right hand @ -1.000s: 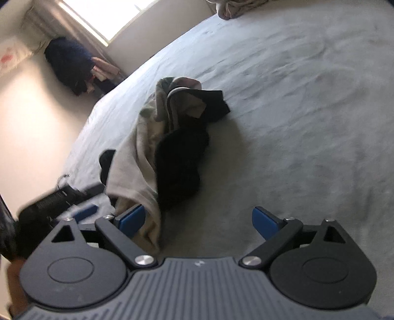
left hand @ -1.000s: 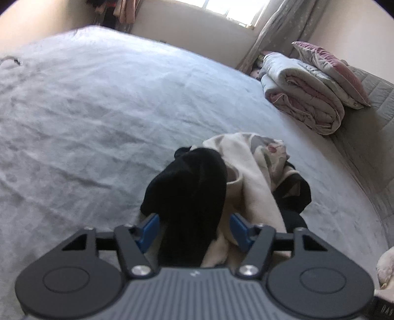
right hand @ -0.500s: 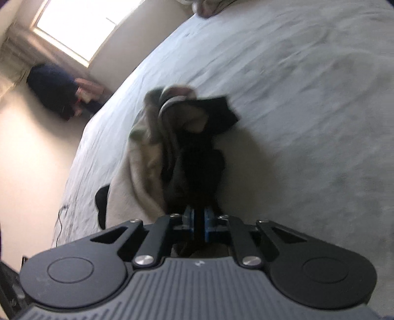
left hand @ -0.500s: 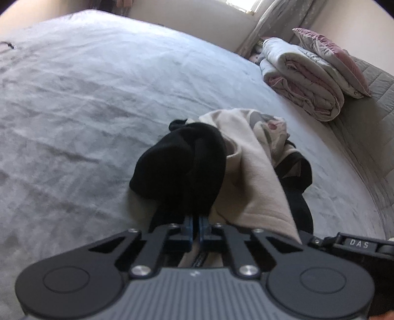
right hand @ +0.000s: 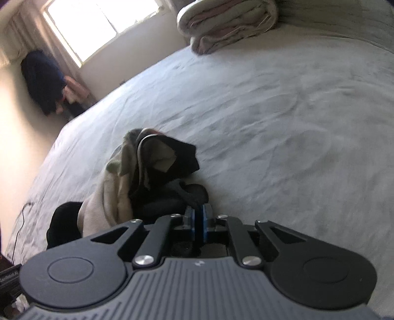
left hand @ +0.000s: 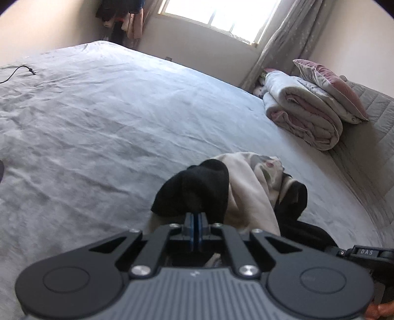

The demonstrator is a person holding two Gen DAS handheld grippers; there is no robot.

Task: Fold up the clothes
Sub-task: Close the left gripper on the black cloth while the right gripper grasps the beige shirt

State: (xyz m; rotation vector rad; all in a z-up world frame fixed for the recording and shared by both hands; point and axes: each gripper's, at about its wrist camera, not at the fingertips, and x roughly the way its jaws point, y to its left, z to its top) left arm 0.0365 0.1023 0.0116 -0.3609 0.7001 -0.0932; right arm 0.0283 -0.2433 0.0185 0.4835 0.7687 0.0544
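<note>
A crumpled garment, black (left hand: 194, 189) outside and cream (left hand: 248, 182) inside, lies bunched on the grey bed sheet (left hand: 98, 123). My left gripper (left hand: 196, 222) is shut on a black fold at its near end. In the right wrist view the same garment (right hand: 115, 197) lies heaped on the sheet (right hand: 283, 123). My right gripper (right hand: 200, 214) is shut on a dark fold (right hand: 192, 192) at the garment's right side. The other gripper's body shows at the lower right of the left wrist view (left hand: 369, 253).
A folded pink and white quilt (left hand: 303, 118) with a pillow (left hand: 330, 83) lies at the bed's far right, also in the right wrist view (right hand: 229, 22). A black cable (left hand: 17, 71) lies at far left. Clothes hang in the corner (right hand: 44, 83) by the window.
Both grippers went from open to shut on the garment's black fabric. They have since lifted and pulled back slightly, and the views tilt up toward the window.
</note>
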